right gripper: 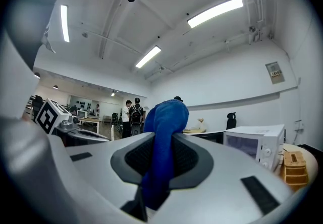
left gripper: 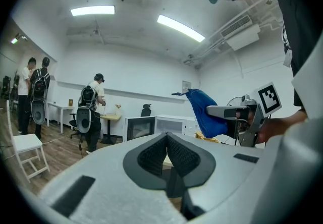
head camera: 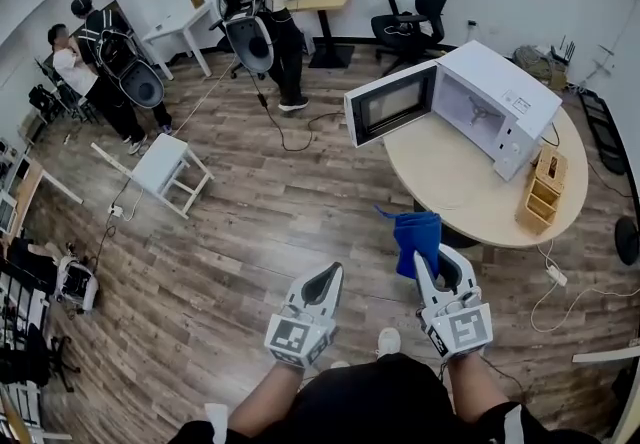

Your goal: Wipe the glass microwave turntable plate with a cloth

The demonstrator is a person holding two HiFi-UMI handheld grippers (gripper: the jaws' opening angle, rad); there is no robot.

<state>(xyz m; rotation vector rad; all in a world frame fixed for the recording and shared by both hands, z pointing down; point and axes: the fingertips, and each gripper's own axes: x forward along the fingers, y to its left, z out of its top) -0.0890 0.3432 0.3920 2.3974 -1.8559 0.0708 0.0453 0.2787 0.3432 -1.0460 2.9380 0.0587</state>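
Note:
A white microwave (head camera: 497, 104) stands on the round beige table (head camera: 470, 217) with its door (head camera: 391, 104) swung open; its cavity shows no plate inside. A faint round outline on the tabletop (head camera: 450, 194) may be the glass plate; I cannot tell. My right gripper (head camera: 432, 257) is shut on a blue cloth (head camera: 417, 235), held in the air short of the table's near edge. The cloth (right gripper: 164, 117) hangs over the jaws in the right gripper view. My left gripper (head camera: 325, 277) is shut on nothing, held over the floor beside the right one.
A yellow wooden box (head camera: 543, 190) sits on the table's right side. A white stool (head camera: 160, 167) stands on the wood floor to the left. Several people with backpacks (head camera: 255, 2) stand at the back. A black office chair (head camera: 415, 7) and floor cables (head camera: 290, 137) lie beyond.

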